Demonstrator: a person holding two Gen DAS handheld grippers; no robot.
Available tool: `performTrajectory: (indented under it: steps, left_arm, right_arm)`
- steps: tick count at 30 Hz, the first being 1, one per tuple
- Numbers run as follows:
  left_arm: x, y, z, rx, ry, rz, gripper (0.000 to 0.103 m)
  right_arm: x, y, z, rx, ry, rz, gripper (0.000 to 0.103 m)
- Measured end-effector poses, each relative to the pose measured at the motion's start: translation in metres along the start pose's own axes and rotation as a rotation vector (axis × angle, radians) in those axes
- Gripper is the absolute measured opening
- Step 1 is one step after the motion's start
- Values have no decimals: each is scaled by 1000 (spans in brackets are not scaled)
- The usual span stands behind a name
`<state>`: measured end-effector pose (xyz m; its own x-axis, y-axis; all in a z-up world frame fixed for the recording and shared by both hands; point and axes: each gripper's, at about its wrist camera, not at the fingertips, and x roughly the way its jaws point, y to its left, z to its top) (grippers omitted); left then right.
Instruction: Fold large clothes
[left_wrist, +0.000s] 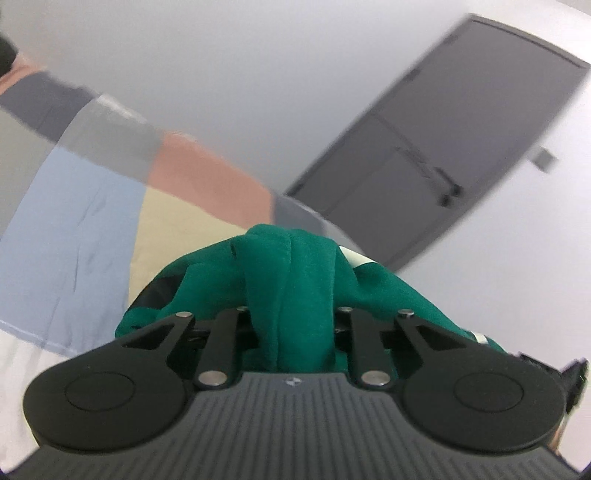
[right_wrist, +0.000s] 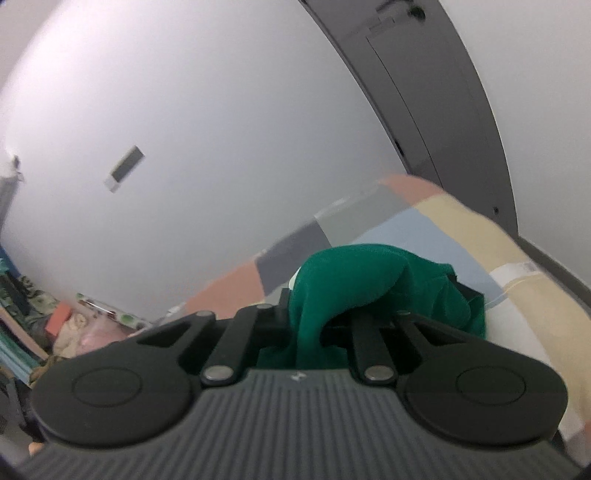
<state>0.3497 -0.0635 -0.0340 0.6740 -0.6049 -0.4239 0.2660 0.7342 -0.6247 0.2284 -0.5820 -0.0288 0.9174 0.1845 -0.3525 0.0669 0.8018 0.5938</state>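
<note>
A dark green garment (left_wrist: 291, 273) with white stripe trim is bunched over my left gripper (left_wrist: 293, 314), which is shut on it; the cloth hides the fingertips. In the right wrist view the same green garment (right_wrist: 351, 280) drapes over my right gripper (right_wrist: 306, 325), which is also shut on a fold of it. Both grippers hold the cloth lifted above the bed, tilted up toward the wall. Most of the garment hangs out of sight below the grippers.
A bed with a patchwork cover (left_wrist: 74, 236) of blue, beige, pink and grey blocks lies beneath, also in the right wrist view (right_wrist: 424, 229). A grey door (left_wrist: 443, 147) and a white wall (right_wrist: 184, 129) stand behind. Cluttered shelves (right_wrist: 37, 317) sit at far left.
</note>
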Motion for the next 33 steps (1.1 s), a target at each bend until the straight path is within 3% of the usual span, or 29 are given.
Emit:
performTrajectory:
  steps: [6,14,18,27,30,32,33]
  left_arm:
    - [-59,8,-57,67,25,-67,22]
    - [-66,44,-142,89,166,12,22]
    - [-52,47,-162,107,218,68,23]
    - [-36,41,-177,138,236,133,23]
    - [-46,34,-173,157,217,143,36]
    - [-54,26,-171,176,222,171,67]
    - [-59,22,-170,185,210,196,70]
  right_arm:
    - [-62,-13,-47,-32,-30,21,13]
    - [-83,-46,-122,-57,27,-69,13]
    - [-76,-55,-138,-53,56,-102,13]
    - [-56,-58,-164,-117,68,-152,13]
    - [-61,-57,-164,-101,63,-154,15]
    - [-68,-54,-160,-81,51,-148,18]
    - [-72,-52,-159,-77,44,-155,26]
